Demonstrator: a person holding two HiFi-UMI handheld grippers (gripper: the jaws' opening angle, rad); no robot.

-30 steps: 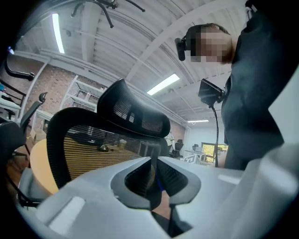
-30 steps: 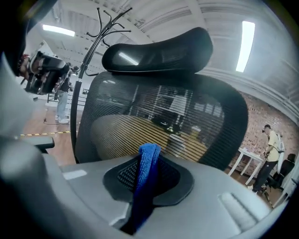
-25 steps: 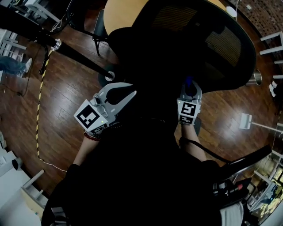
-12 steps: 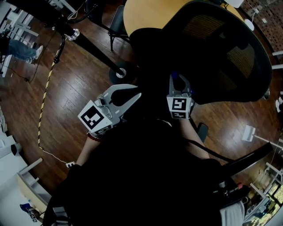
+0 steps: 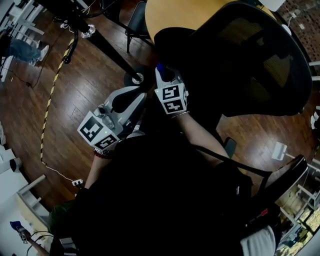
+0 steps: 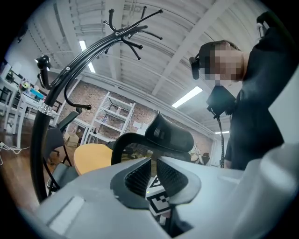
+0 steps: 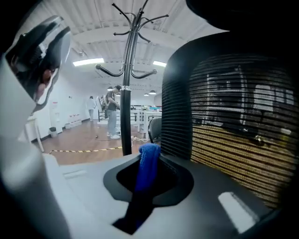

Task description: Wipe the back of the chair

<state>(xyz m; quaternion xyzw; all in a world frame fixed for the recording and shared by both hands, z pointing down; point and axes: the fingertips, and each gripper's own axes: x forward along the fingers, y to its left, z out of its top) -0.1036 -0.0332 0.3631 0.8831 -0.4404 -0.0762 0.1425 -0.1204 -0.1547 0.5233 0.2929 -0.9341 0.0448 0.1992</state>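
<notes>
1. Two tongs are raised beside a black mesh chair (image 5: pixel 260 60). The right tongs (image 5: pixel 164 74) are clamped on a blue cloth (image 7: pixel 148 163), whose folded end sticks out just past their tips.
2. The chair's back rises just to the right of the right tongs and ahead of them. Its dark mesh edge is close beside the cloth, but no view shows whether the two touch.
3. The left tongs (image 5: pixel 141 96) are held level, just to the left of the right tongs and slightly behind them. Their jaws stand a narrow slit apart with nothing between the pads. Part of the right tongs shows through that gap, and the chair's back and headrest (image 6: pixel 170 135) stand beyond it.
4. A round yellow desk (image 5: pixel 185 12) lies beyond both tongs, on the far side of the chair.
5. A black coat stand (image 7: pixel 128 70) rises from the wooden floor (image 5: pixel 75 100) to the left of the tongs.
</notes>
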